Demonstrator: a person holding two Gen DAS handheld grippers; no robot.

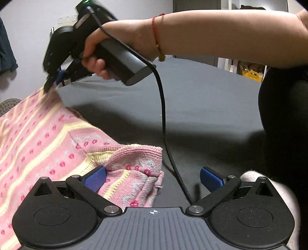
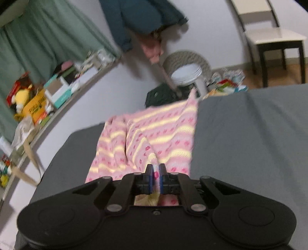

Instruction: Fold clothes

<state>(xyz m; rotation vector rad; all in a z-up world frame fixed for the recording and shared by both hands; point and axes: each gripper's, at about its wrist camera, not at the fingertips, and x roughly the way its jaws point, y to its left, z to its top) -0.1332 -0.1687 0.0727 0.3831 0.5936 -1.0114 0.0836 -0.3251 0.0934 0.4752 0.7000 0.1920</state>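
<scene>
A pink knit sweater [image 1: 48,142] with cream stripes and red dots lies on the grey bed [image 1: 202,107]. My left gripper [image 1: 153,179] stands open low over the bed. A bunched sweater cuff [image 1: 134,163] rests against its left blue pad [image 1: 94,179], while the right pad [image 1: 211,178] is bare. My right gripper [image 1: 50,84], held in a hand [image 1: 94,63], is pinching the sweater's far edge and lifting it. In the right wrist view the right gripper [image 2: 156,175] is shut on a fold of the sweater [image 2: 154,134], which hangs stretched ahead of it.
A black cable [image 1: 163,119] hangs from the right gripper's handle across the bed. The person's dark-clothed body [image 1: 284,125] stands at the right. Beyond the bed are a cluttered shelf [image 2: 48,92], a woven basket [image 2: 184,59], a chair [image 2: 273,40] and hanging clothes [image 2: 138,15].
</scene>
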